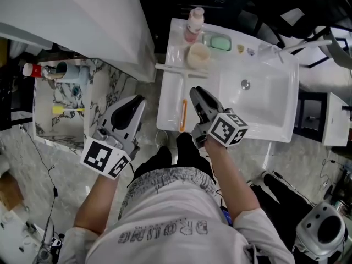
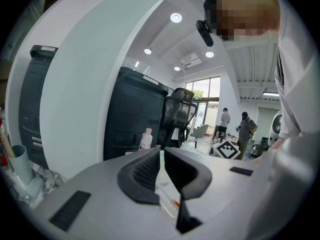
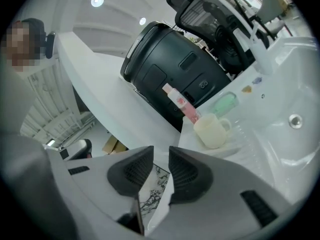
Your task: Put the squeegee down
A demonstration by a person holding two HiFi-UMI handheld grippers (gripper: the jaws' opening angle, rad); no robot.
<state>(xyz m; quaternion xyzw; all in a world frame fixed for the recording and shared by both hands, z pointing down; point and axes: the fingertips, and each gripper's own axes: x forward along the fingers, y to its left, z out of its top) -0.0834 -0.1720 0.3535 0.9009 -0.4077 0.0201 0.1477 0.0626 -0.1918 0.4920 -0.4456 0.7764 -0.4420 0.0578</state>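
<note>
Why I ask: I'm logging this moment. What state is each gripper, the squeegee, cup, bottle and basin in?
left gripper: jaws a narrow gap apart, empty.
right gripper: jaws slightly apart, empty.
squeegee: lying flat on the counter, ungripped.
cup: upright.
bottle: upright, capped.
basin: holds no water, drain showing.
</note>
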